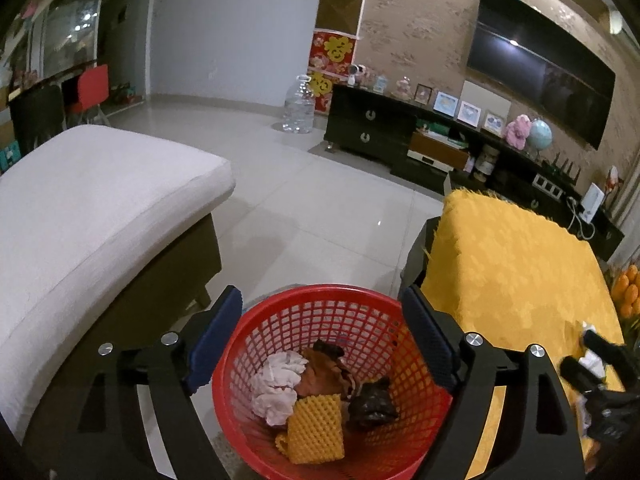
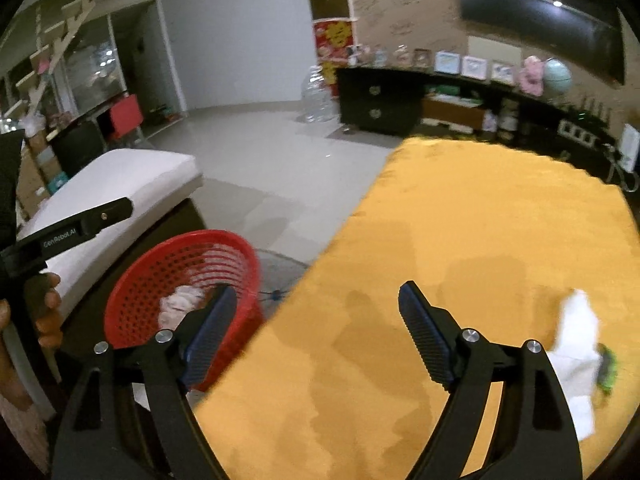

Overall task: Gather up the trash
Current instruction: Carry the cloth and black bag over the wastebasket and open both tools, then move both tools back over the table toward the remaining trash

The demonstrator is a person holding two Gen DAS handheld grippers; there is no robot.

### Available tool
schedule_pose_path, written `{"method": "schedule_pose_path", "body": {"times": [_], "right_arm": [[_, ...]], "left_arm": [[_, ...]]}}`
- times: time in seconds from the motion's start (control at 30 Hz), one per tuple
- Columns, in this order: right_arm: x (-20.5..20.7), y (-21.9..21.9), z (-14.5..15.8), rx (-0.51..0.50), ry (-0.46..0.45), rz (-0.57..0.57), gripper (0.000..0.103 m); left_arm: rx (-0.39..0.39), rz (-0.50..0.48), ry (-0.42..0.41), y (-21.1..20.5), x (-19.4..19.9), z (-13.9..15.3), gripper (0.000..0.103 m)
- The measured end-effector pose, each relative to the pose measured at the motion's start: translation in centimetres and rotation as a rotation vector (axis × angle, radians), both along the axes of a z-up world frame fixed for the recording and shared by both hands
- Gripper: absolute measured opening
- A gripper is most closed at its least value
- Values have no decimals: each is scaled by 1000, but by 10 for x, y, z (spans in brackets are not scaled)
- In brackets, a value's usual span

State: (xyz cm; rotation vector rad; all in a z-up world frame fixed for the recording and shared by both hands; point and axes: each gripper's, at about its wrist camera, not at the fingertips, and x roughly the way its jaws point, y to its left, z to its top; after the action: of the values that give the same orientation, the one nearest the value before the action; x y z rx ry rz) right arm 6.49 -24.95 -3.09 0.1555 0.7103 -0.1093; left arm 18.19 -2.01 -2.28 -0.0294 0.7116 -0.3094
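Observation:
A red mesh basket (image 1: 372, 312) stands on the floor between a sofa and a yellow-covered table (image 1: 512, 264). It holds a white crumpled tissue (image 1: 276, 384), a yellow foam net (image 1: 316, 428), a brown scrap (image 1: 324, 372) and a dark wad (image 1: 372, 404). My left gripper (image 1: 322, 340) is open and empty above the basket. My right gripper (image 2: 312, 328) is open and empty over the table's left edge, with the basket (image 2: 132, 300) to its left. A white crumpled paper (image 2: 576, 352) with a green bit (image 2: 608, 368) lies on the table at the right.
A white-cushioned sofa (image 1: 92, 208) stands left of the basket. A black TV cabinet (image 1: 400, 128) with frames and ornaments runs along the far wall under a TV (image 1: 540, 76). A large water bottle (image 1: 298, 106) stands on the tiled floor. Oranges (image 1: 628, 292) are at the table's right.

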Motion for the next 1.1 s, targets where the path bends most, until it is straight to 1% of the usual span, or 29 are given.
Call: {"method": "schedule_pose_path", "body": {"times": [0.07,0.27,0.43,0.53,0.6,0.67,0.9,1.03,1.1], "right_arm": [[-19,-16,3,-35,-10,-41,85],[-79,-73,0,-114,1,-190,88],[-126,-124,-14,-114,33,-340,88],[-147,-144,-21,-142,37,-424,88],[-160,-158,-25,-125,26,-472,88],[-169,-169,-26,-84,12,-517,89],[-180,-181,-28,-26,-9,-587,89],[-189,-193,-31,34,-4,-650,89],[-192,-196,-31,48,-8,-662,89]], "left_arm": [[6,-4,0,-4,-1,-1,79],[22,-41,-4,-19,-8,-3,79],[61,-78,-18,-38,-16,-6,79],[84,-90,-18,-47,-19,-11,79],[96,-98,-9,-52,-21,-16,79],[104,-114,8,-57,-23,-21,79],[150,-189,31,-81,-50,-38,79],[181,-250,50,-104,-73,-47,79],[196,-309,48,-124,-92,-48,79]]}}
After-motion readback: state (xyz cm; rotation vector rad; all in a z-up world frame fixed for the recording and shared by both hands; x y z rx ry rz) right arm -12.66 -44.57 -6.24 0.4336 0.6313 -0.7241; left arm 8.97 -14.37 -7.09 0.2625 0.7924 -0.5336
